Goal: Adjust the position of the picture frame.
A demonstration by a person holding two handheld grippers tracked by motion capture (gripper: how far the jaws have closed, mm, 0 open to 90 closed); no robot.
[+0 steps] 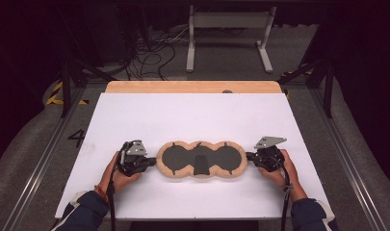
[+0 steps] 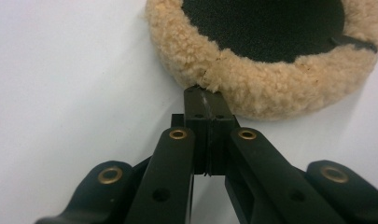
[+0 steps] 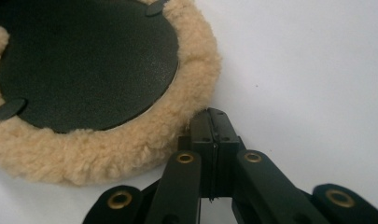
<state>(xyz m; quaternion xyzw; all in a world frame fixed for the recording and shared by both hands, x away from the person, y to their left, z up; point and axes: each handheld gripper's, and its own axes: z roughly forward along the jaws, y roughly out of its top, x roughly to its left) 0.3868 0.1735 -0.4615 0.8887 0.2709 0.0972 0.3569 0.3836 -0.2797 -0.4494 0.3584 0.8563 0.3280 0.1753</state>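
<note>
Fleecy tan pad (image 1: 201,160) with woolly, rough pile rim and matt black, faintly grained inserts at centre frame, smooth matt white table sheet (image 1: 183,115), bare pale wood strip (image 1: 192,87) along its upper edge, semi-gloss black plastic left gripper (image 2: 207,105) with brass-coloured rivets

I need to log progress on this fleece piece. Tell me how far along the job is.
Done: the fleece-edged piece lies flat on the white table, dark side up. In hand: the left gripper and the right gripper sit at its opposite ends, jaws shut, tips at the fleece rim; whether either pinches any fleece I cannot tell. Left: probably any lifting or folding, since no part looks raised.
</note>
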